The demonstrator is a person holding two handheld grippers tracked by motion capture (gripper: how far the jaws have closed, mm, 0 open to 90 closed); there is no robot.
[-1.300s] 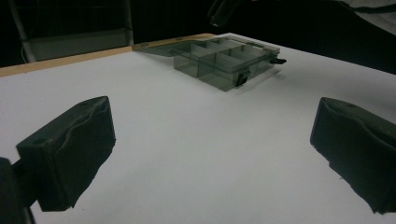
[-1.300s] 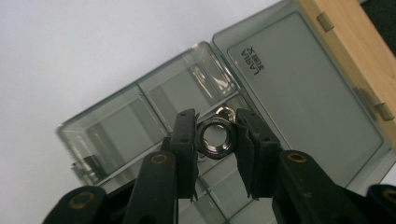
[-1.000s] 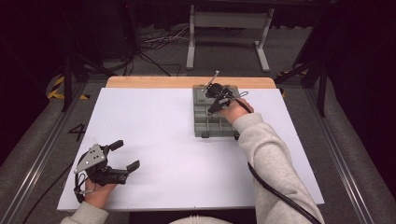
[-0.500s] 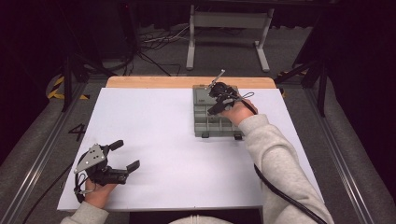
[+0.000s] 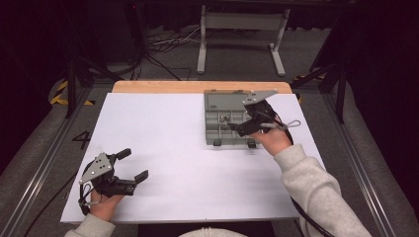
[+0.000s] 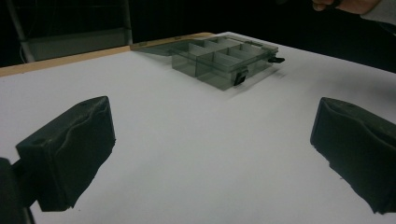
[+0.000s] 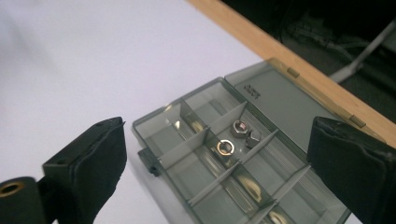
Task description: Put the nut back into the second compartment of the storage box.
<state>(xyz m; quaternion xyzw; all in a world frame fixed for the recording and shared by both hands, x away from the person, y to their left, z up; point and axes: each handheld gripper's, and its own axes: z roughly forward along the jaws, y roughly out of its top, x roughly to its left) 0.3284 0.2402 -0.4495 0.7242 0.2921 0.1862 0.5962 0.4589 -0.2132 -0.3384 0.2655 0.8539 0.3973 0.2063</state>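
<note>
open box on the bench, a few nuts inside; right tool above it and left tool both wide open, empty; progress unclear.

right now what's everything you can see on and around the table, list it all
compartment box: one, smoky grey, far right part of the table, lid laid open toward the far edge
nuts: three, metal, together in one compartment near the lid
white sheet: one, covering most of the table
wooden tabletop: one strip showing along the far edge
metal frame: one, pale grey, on the floor beyond the table
left gripper: one, black, near left part of the sheet, open and holding nothing
right gripper: one, black, above the box, open
sleeve: pale grey, on the right arm
</note>
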